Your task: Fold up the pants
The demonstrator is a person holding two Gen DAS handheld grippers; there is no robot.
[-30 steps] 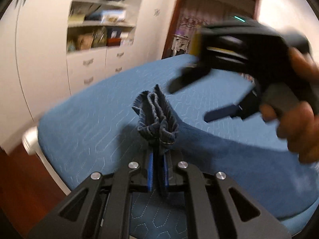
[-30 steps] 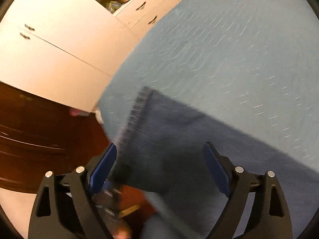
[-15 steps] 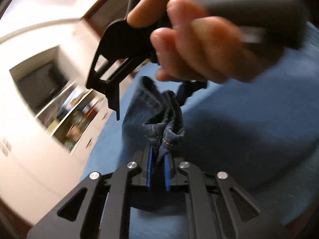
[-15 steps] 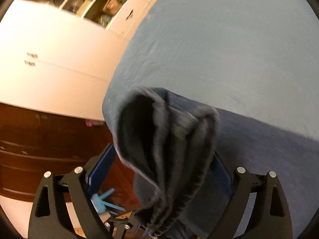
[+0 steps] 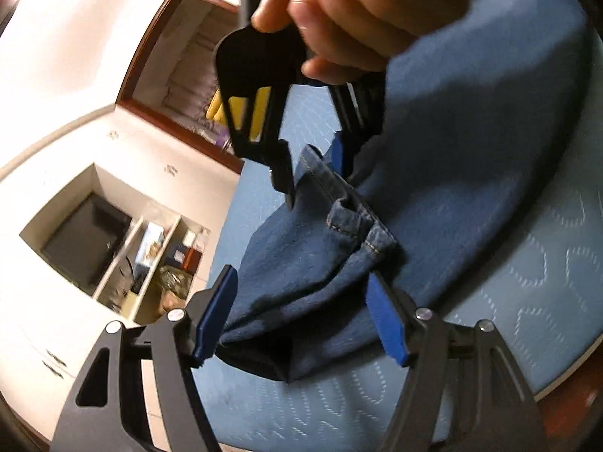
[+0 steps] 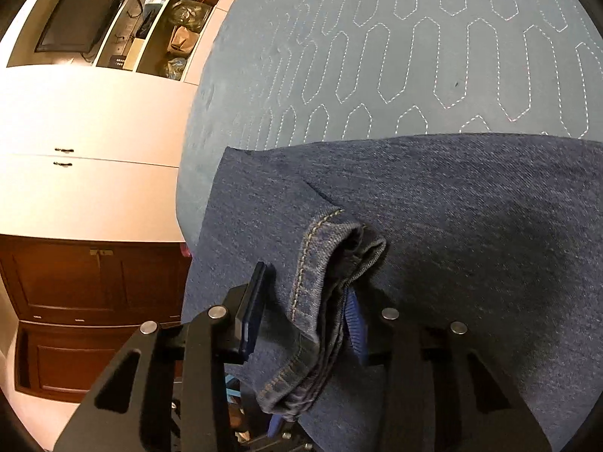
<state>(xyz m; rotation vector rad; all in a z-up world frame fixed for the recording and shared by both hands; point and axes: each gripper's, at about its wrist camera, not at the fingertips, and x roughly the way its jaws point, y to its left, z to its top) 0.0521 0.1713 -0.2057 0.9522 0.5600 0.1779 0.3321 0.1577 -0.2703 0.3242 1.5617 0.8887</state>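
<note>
A blue quilted bed [image 6: 414, 37] is filling most of both views, its white stitched pattern running across the cover. On it the denim jeans [image 6: 471, 207] are lying spread flat, one edge reaching the bed's side nearest the furniture. A white wardrobe [image 6: 94, 120] is standing beside the bed, and its open niche is holding a dark television [image 6: 81, 3] next to shelves [image 6: 177, 19] packed with boxes and bags that are too small to identify. Below it in the right wrist view a dark wooden cabinet [image 6: 86, 293] is showing. A wood-framed doorway [image 5: 177, 75] is opening in the wall beyond.

In the left wrist view the jeans [image 5: 301, 263] are bunching up off the bed [image 5: 527, 301] between the two tools. The left gripper [image 5: 301, 316] is standing with its blue-padded jaws spread wide, the cloth draping between them without being pinched. The right gripper [image 5: 314, 165], gripped by the person's right hand [image 5: 339, 19], is closing on the waistband corner beside a belt loop [image 5: 345, 218]. From the right wrist view the right gripper [image 6: 305, 309] is pinching a folded, stitched hem of the jeans between its jaws.
</note>
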